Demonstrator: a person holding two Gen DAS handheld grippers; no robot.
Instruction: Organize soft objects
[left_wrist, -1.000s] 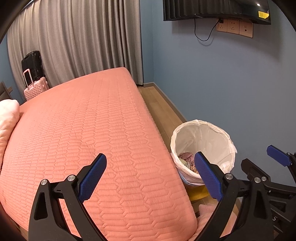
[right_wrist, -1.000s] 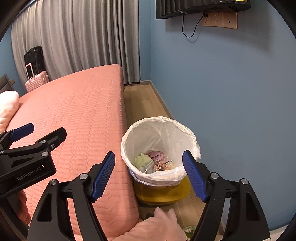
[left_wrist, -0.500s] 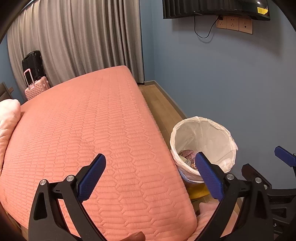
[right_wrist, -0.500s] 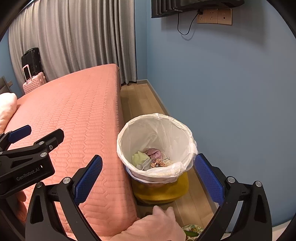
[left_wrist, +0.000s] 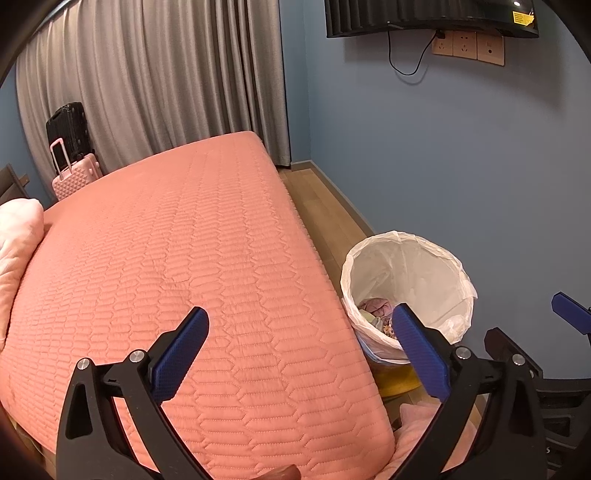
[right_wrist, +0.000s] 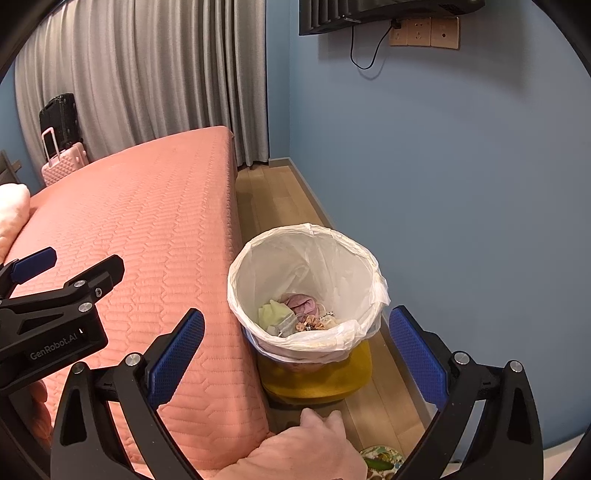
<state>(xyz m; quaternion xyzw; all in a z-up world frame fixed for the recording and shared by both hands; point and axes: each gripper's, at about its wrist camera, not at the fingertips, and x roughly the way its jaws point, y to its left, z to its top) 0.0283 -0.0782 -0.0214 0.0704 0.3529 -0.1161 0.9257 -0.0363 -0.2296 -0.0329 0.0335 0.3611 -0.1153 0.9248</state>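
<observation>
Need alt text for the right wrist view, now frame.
Open, empty right gripper above a white-lined bin holding small soft items, beside a pink bed. Left gripper at the left edge.

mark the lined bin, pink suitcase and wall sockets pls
lined bin (right_wrist: 354, 242): right wrist view, far rim of the white liner.
pink suitcase (left_wrist: 75, 177): left wrist view, front of the shell.
wall sockets (right_wrist: 424, 33): right wrist view, middle plate of the row.

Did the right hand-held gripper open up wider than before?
Yes. The right hand-held gripper spread wider; its fingers now sit outside the bin, nothing between them.
</observation>
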